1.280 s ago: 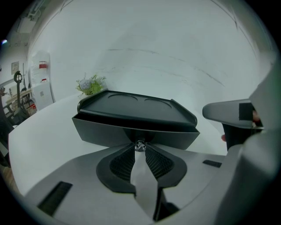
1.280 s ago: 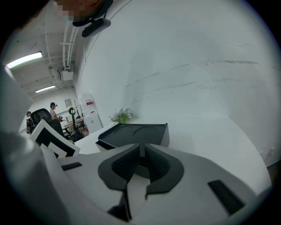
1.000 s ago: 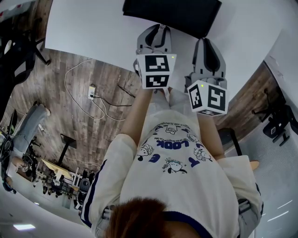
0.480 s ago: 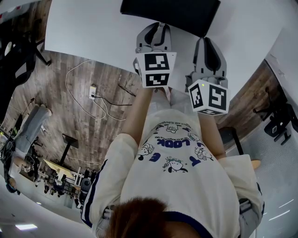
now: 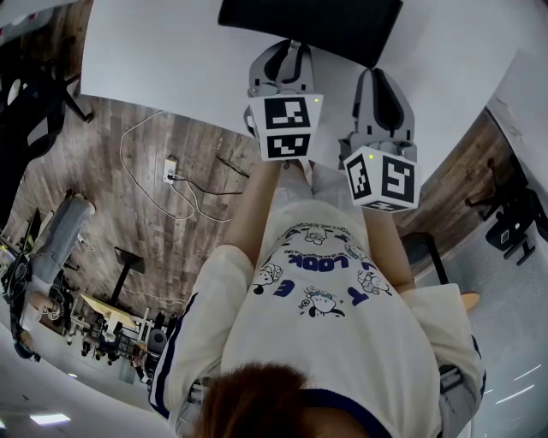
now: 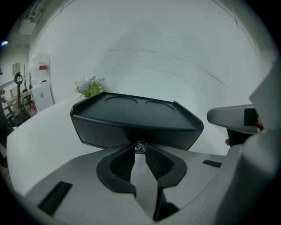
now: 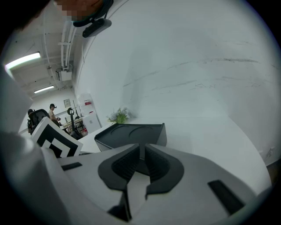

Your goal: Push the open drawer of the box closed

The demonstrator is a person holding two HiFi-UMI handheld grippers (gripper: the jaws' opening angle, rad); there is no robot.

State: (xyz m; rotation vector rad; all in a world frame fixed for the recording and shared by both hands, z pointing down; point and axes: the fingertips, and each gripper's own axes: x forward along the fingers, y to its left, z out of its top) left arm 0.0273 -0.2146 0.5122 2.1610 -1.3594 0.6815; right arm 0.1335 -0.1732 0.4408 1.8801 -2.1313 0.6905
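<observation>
Our left gripper (image 5: 293, 50), pinching the knob (image 6: 140, 147), squarely faced the box's (image 6: 136, 118) long front, nearer than our clenched, empty right gripper (image 7: 142, 149).

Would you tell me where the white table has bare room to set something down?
The white table is bare left of the black box, out to its edge, and right of the box toward the wall. It is crowded only in front of the box, where the left gripper and right gripper sit side by side.
</observation>
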